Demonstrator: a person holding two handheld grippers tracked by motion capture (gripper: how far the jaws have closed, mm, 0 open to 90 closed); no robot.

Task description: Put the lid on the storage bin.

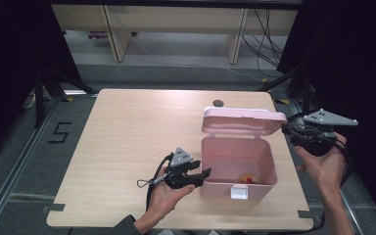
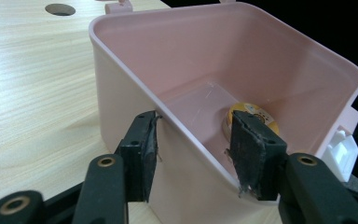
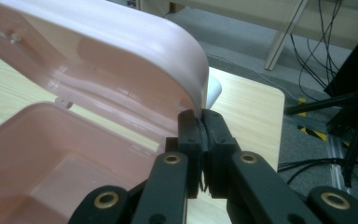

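Note:
A pink box (image 1: 269, 166) stands on the right half of the wooden table (image 1: 127, 147), its hinged lid (image 1: 240, 122) raised over the back edge. A small round yellow thing (image 1: 248, 178) lies on the box floor. My left gripper (image 1: 201, 169) straddles the box's left wall (image 2: 121, 93), one pad outside and one inside next to the yellow thing (image 2: 256, 114), both touching the wall. My right gripper (image 1: 286, 129) is shut on the lid's right corner; in the right gripper view its pads (image 3: 202, 116) pinch the lid's rim (image 3: 121, 37).
A white latch (image 1: 239, 192) hangs at the box's front. A dark round hole (image 1: 218, 103) sits in the table behind the lid. The box stands close to the table's right edge. Desk legs and cables (image 1: 264, 34) lie on the floor beyond.

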